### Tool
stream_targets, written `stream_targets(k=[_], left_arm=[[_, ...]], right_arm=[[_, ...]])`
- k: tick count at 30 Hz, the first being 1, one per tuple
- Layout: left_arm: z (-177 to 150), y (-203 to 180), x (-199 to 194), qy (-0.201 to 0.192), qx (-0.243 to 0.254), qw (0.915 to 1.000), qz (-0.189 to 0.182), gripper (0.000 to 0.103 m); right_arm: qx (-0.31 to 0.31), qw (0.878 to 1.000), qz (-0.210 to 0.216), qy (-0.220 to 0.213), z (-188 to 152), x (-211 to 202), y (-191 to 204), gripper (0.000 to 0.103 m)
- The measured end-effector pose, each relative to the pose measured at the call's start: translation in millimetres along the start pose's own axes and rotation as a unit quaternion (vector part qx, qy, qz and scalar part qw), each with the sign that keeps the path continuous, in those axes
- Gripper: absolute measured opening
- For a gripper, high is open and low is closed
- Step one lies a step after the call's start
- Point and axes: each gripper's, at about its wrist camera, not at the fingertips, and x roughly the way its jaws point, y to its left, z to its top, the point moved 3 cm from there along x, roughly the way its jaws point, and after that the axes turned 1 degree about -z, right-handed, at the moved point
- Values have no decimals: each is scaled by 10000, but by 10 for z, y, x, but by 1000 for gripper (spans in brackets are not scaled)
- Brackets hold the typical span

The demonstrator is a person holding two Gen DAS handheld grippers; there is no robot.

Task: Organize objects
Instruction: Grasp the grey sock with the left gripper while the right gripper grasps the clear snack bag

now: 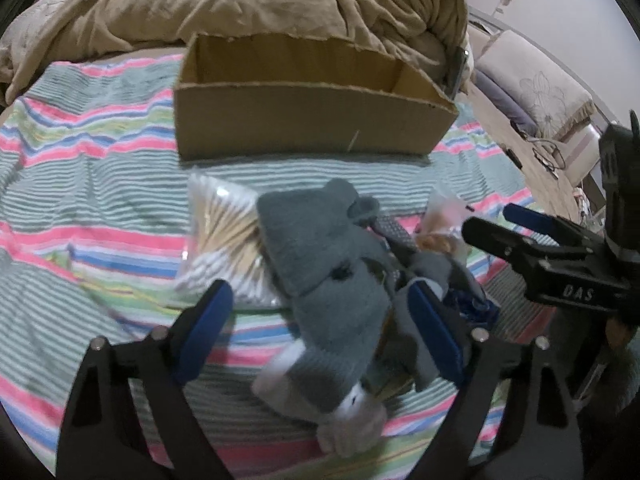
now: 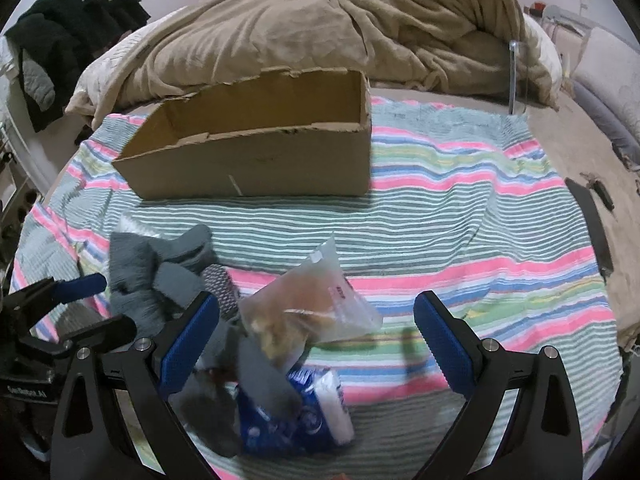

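Note:
An open cardboard box point(image 1: 312, 120) stands on the striped blanket beyond a pile of objects; it also shows in the right wrist view point(image 2: 260, 160). My left gripper point(image 1: 324, 320) is open, its jaws on either side of grey socks point(image 1: 320, 260). A clear bag of cotton swabs point(image 1: 224, 240) lies left of the socks. My right gripper point(image 2: 316, 336) is open over a clear bag with brown contents point(image 2: 304, 312) and a blue and white packet point(image 2: 304, 412). The socks point(image 2: 152, 276) lie to its left. The right gripper also appears in the left wrist view point(image 1: 488, 224).
A tan duvet point(image 1: 256, 4) is heaped behind the box. The striped blanket point(image 2: 460, 216) stretches out to the right. A pillow point(image 1: 532, 88) lies far right. Dark clothes point(image 2: 72, 28) hang at the upper left. A dark strap point(image 2: 592, 220) lies at the right edge.

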Motion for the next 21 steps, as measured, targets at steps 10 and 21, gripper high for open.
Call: stream_targets(k=[10,21], left_arm=[[57,-33,128,47,141,9999,49,61],[88,-157,25,-245,362,9990,-33,41]], right_arm=[[97,9991,130,380,-4,318,-48,81],[-22,9990,410,169,-1,189,32,48]])
